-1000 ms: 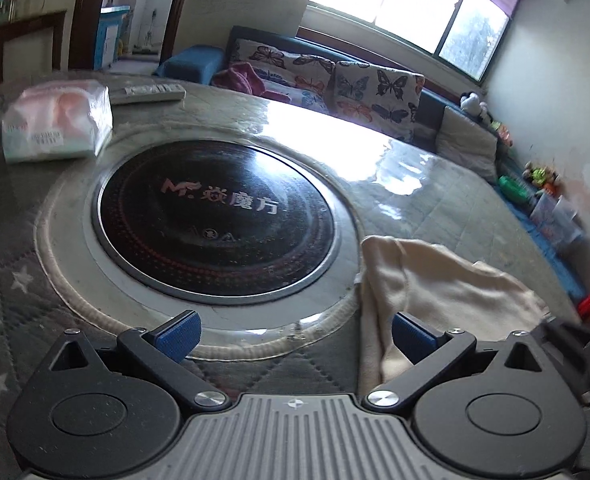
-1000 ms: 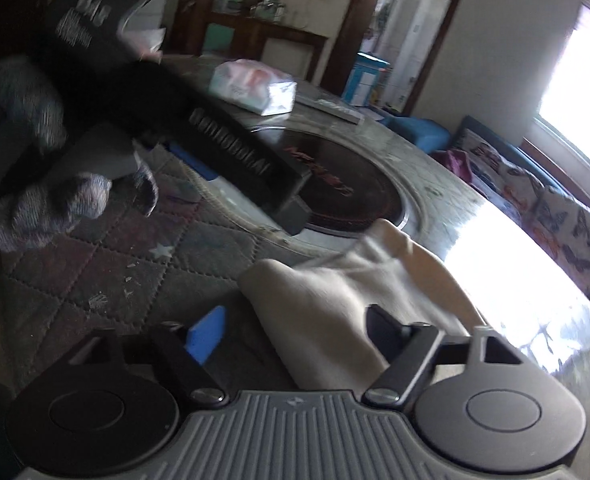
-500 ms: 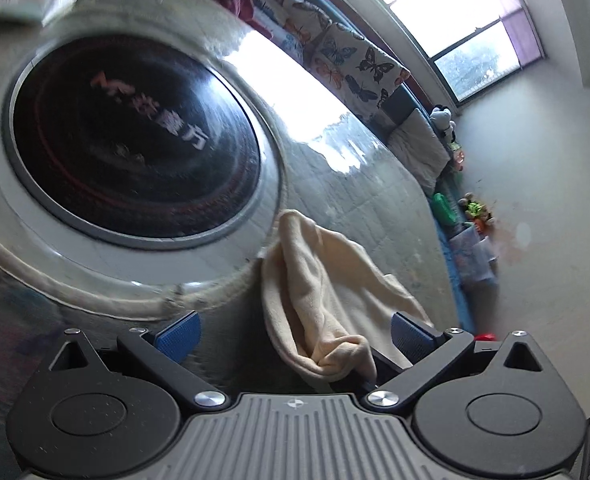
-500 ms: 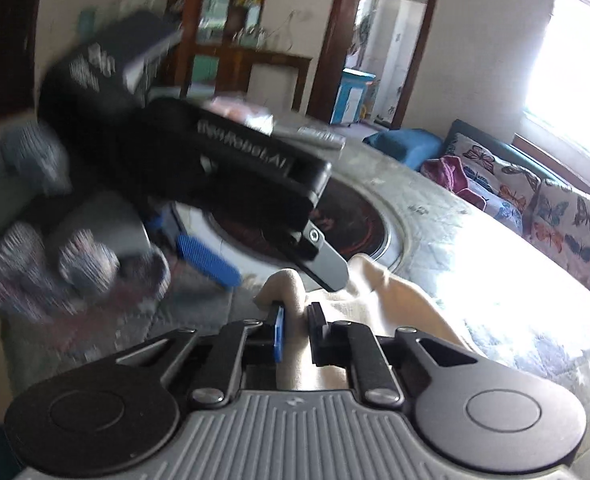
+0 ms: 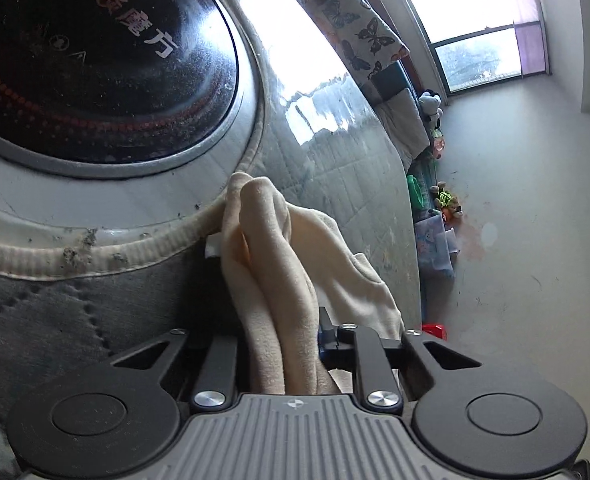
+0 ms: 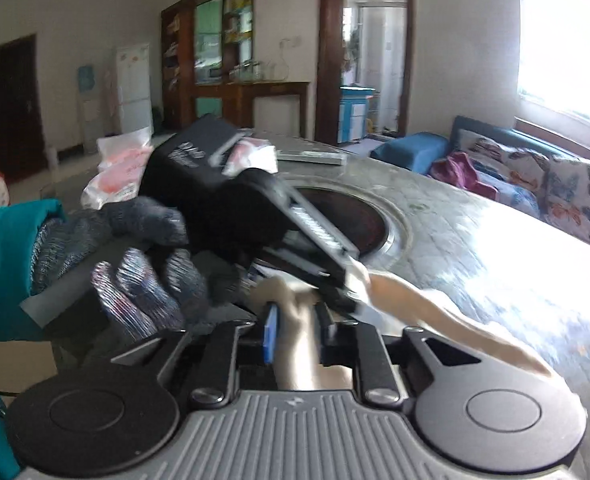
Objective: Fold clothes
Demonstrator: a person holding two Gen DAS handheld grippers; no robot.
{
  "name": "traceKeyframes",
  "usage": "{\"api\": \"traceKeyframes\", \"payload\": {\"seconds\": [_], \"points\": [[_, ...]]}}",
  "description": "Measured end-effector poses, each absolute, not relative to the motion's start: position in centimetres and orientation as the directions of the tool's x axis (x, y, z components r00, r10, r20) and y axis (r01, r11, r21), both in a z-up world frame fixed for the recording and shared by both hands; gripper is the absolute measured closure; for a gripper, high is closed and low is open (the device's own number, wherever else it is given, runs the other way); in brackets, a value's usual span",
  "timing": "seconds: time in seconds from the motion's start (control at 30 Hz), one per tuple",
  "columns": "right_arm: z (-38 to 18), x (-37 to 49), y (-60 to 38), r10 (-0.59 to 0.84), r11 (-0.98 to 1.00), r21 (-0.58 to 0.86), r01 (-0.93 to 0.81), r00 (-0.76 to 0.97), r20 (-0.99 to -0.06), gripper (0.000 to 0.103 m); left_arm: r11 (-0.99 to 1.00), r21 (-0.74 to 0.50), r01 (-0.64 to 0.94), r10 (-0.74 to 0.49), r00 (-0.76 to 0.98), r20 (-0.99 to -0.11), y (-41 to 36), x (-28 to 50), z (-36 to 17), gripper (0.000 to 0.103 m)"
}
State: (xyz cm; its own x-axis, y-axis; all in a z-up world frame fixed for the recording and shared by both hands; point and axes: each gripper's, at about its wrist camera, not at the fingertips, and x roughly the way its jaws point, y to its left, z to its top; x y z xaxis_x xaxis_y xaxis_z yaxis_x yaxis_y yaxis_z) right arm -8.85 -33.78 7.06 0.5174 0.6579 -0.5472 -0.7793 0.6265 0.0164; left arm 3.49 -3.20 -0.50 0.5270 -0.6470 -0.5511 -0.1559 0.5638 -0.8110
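Observation:
A cream cloth [image 5: 271, 272] lies bunched on the quilted table cover beside the cooktop rim. In the left wrist view its fold runs straight between the jaws of my left gripper [image 5: 283, 336], which are closing and pinch it. The right wrist view shows the cloth [image 6: 415, 300] pulled up off the table. One end sits between the pads of my right gripper [image 6: 295, 332], whose jaws are easing open slightly while still holding it. The left gripper [image 6: 347, 292], held by a gloved hand [image 6: 143, 280], grips the cloth just ahead of the right one.
A round black cooktop [image 5: 95, 60] is set in the middle of the round table [image 5: 355, 168]. A tissue pack [image 6: 123, 168] and a remote [image 6: 311, 156] lie at the far side. A sofa with butterfly cushions [image 6: 555, 188] stands beyond the table edge.
The left gripper dropped onto the cloth, rolled, and went from wide open to pinching it. The right gripper closed on the cloth's near end and lifted it.

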Motion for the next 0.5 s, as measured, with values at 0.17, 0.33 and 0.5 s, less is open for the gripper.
{"api": "traceKeyframes", "payload": {"seconds": [0.17, 0.33, 0.5], "points": [[6.4, -7.2, -39.7, 0.517, 0.799, 0.038, -0.600, 0.654, -0.552, 0.072, 0.603, -0.788, -0.126, -0.631, 0.529, -0.568, -3.3, 3.1, 0.1, 0.084], [4.6, -3.9, -45.6, 0.347, 0.922, 0.067, -0.381, 0.737, -0.580, 0.061, 0.683, -0.726, -0.078, -0.581, 0.544, -0.605, -4.4, 2.6, 1.3, 0.083], [3.0, -1.4, -48.7, 0.339, 0.940, 0.192, -0.281, 0.732, -0.591, 0.061, 0.751, -0.659, -0.040, -0.532, 0.555, -0.640, -5.6, 2.2, 2.1, 0.083]]}}
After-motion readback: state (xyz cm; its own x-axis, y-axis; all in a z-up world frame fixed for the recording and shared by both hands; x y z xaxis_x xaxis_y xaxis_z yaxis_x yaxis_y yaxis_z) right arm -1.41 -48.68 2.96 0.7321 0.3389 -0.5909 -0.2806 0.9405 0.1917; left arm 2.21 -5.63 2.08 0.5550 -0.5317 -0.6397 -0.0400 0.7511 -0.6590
